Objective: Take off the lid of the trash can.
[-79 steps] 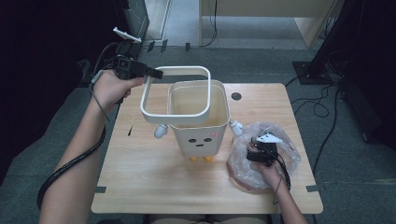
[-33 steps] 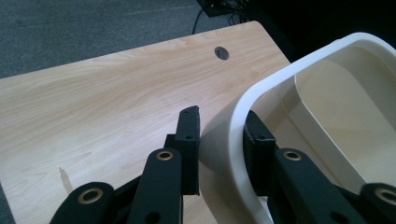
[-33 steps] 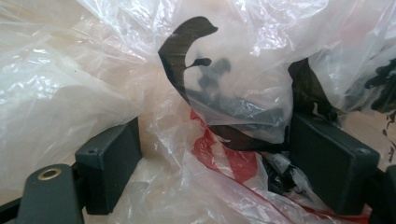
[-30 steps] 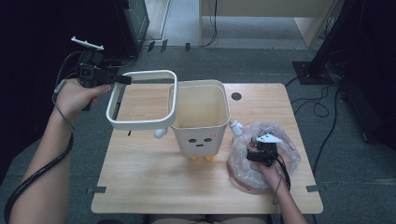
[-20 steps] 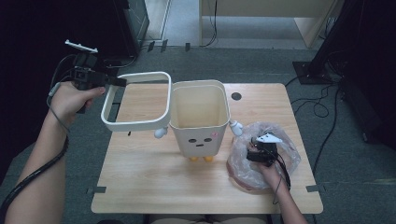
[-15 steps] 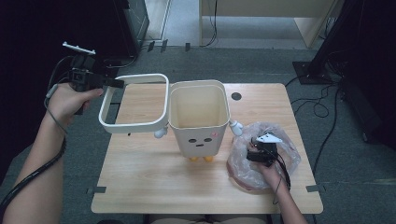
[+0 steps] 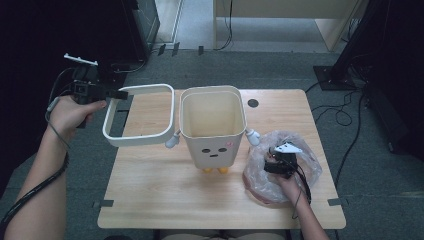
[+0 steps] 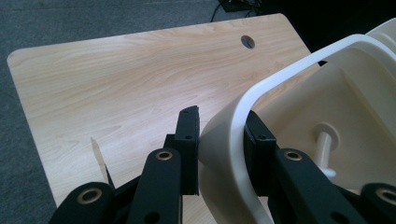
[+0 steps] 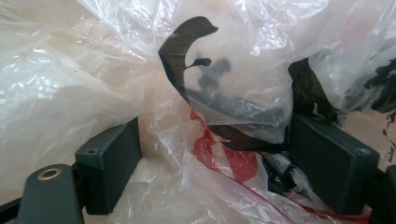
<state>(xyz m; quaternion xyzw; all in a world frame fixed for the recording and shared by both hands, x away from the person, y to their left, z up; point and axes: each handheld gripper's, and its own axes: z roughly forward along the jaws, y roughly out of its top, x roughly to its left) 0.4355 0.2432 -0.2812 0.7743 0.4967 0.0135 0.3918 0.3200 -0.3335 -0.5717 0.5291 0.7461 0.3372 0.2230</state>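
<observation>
Left gripper [image 7: 121, 94] clamped on the near rail of a white rectangular ring [image 7: 140, 116], the loose rim frame of the small bin [image 7: 212, 125]; jaws pinch the rail from both sides, as the left gripper view [image 8: 219, 140] shows plainly. Ring held in the air over the left edge of the worktop [image 7: 165, 195], just beside the bin, tilted slightly. It looks like light, stiff moulded plastic with a smooth, somewhat slippery face, so a grip across a straight rail, away from the rounded corners, seems the surest hold. Bin stands upright at mid-worktop, cream-coloured, open-topped, with a small printed face on its front, stubby side arms and orange feet. Right gripper [image 7: 280, 162] rests in a crumpled clear plastic bag [image 7: 300, 165] at the right of the worktop; jaws stand apart with film bunched between them [image 9: 219, 154], not pinched. Bag is thin, soft, crinkly, likely to slide and tear; gather a fold before pulling. Red and black print shows on it; no words legible.
</observation>
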